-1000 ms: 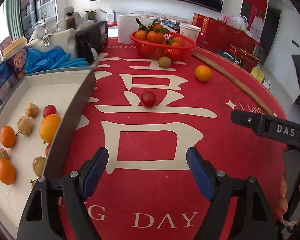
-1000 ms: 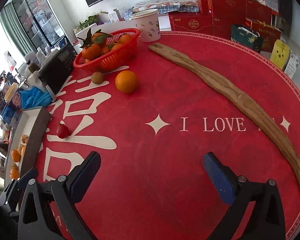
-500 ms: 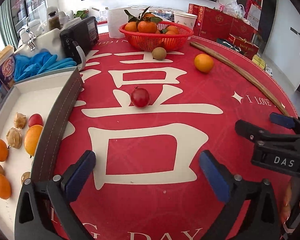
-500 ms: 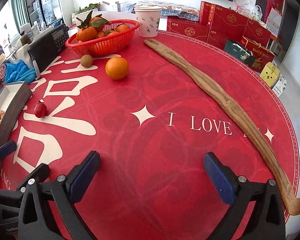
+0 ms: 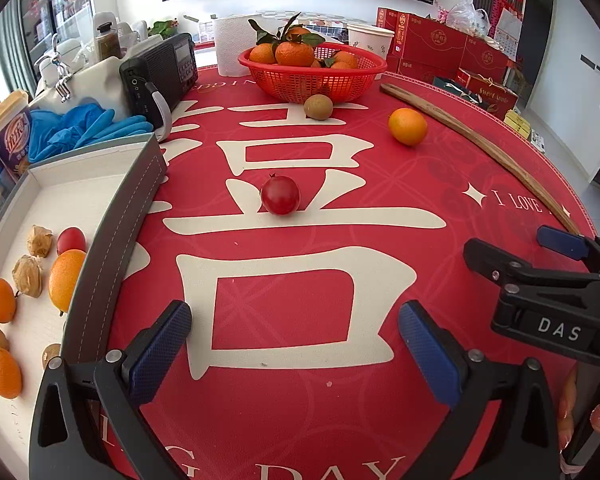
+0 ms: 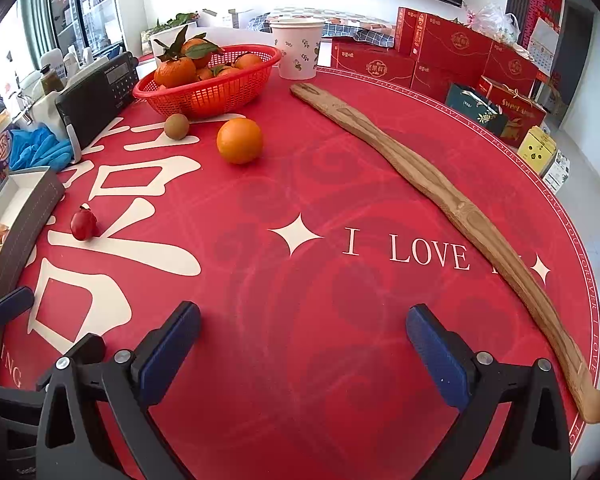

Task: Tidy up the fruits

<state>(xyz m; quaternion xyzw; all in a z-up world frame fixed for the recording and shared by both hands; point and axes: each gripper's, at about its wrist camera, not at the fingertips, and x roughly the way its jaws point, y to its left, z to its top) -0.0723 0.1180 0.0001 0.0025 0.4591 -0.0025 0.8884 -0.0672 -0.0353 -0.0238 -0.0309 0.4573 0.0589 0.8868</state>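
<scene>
Your left gripper has just spread wide, empty; right gripper gapes too. Largest first — the orange, upper right, firm (grip its middle); the small tomato, frame centre, slick, squashable — pinch gently.

Colours and patterns recorded across the round table and its contents.

We note a red printed tablecloth bearing cream characters, a cream four-point star and faint darker swirl motifs. A red plastic mesh basket holds orange tangerines with green leaves. Loose on the cloth: one orange round citrus fruit, one brown-green kiwi-like fruit, one glossy red small fruit. The grey-walled, white-floored tray carries orange, red and tan papery fruits. The wooden back-scratcher shows brown grain. Both grippers have black frames with blue textured pads.
</scene>
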